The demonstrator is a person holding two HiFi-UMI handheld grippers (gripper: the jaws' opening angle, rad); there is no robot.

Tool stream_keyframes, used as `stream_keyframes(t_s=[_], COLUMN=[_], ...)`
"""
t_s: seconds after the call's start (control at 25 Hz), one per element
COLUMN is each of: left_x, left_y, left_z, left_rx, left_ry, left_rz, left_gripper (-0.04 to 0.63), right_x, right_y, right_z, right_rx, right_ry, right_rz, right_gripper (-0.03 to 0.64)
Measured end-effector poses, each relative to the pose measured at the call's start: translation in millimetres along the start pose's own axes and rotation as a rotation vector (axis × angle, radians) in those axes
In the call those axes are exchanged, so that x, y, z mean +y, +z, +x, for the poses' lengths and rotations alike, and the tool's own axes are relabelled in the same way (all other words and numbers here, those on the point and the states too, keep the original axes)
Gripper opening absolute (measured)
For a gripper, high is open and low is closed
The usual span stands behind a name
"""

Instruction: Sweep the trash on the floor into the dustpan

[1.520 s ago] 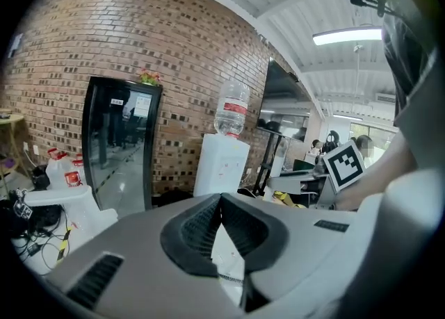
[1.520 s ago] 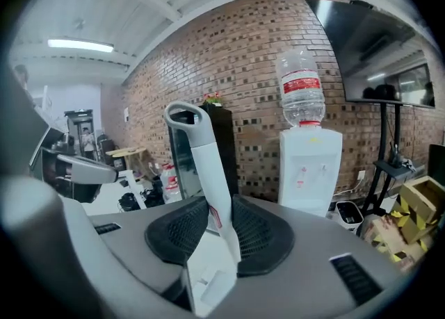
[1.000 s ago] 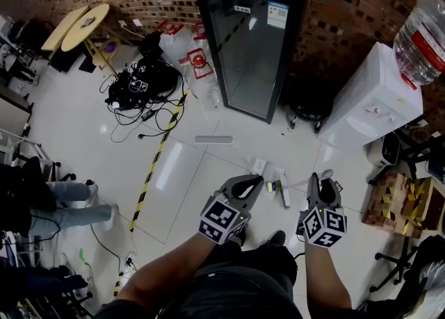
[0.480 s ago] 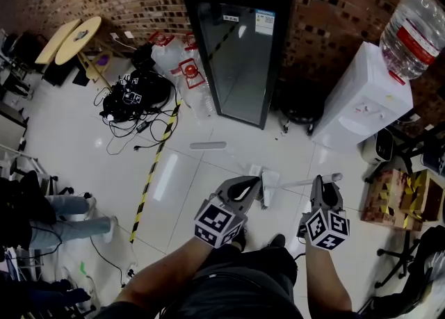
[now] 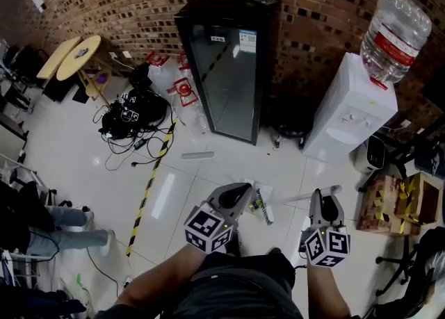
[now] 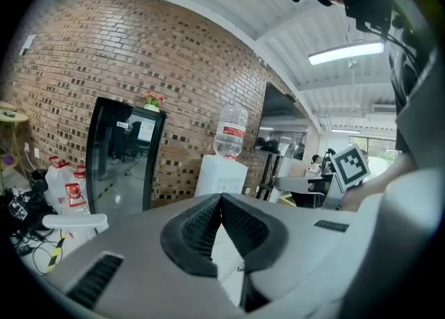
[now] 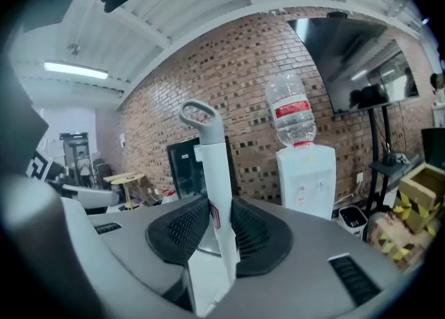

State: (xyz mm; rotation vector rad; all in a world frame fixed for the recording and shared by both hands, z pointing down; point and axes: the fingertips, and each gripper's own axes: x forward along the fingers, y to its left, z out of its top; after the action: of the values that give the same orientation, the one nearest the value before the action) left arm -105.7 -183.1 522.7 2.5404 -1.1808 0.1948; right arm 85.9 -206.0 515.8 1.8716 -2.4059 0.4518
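Observation:
My right gripper [image 5: 325, 203] [image 7: 215, 224] is shut on a white handle [image 7: 212, 165] with a loop at its top. In the head view this handle [image 5: 306, 197] runs leftward, low over the white tiled floor [image 5: 174, 192], to a broom head [image 5: 261, 206] beside a white piece [image 5: 263, 190]. My left gripper [image 5: 236, 194] [image 6: 221, 203] is just left of that broom head. Its pads meet at the tips and nothing shows between them. I cannot pick out a dustpan or separate bits of trash.
A black glass-door fridge [image 5: 226, 67] and a white water dispenser [image 5: 351, 112] stand against the brick wall ahead. A grey bar [image 5: 198, 155] lies on the floor. Tangled cables [image 5: 132, 119], striped floor tape [image 5: 149, 178] and cardboard boxes [image 5: 389, 206] flank the area.
The head view has tilted up, showing more of the wall. The broom head has swung left, close to the left gripper. Both grippers stay shut.

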Motion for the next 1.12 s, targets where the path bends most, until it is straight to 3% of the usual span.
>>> stream_keyframes(t_s=[0.24, 0.36, 0.6, 0.84, 1.12], left_x=[-63.6, -86.8, -144.5, -169.1, -201.8], left_y=[66.9, 87.6, 132.7, 147.7, 162.7], left_z=[4.7, 7.3, 8.2, 3.0, 15.4], left_rx=[-0.064, -0.081, -0.143, -0.169, -0.194], left_ry=[0.028, 0.079, 0.047, 0.096, 0.103], left_rz=[0.101, 0.097, 0.133, 0.086, 0.117], left_gripper=[0.003, 0.003, 0.003, 0.003, 0.003], right_x=[-20.0, -31.0, -62.1, -99.1, -123.6], right_y=[77.0, 109.8, 160.4, 200.7, 226.1], right_z=[-57.0, -87.1, -131.8, -171.0, -186.9], right_rx=[-0.065, -0.082, -0.095, -0.151, -0.179], right_ry=[0.115, 0.164, 0.215, 0.227, 0.282], right_rz=[-0.088, -0.117, -0.15, -0.172, -0.201], right_gripper=[0.115, 0.114, 0.112, 0.112, 0.11])
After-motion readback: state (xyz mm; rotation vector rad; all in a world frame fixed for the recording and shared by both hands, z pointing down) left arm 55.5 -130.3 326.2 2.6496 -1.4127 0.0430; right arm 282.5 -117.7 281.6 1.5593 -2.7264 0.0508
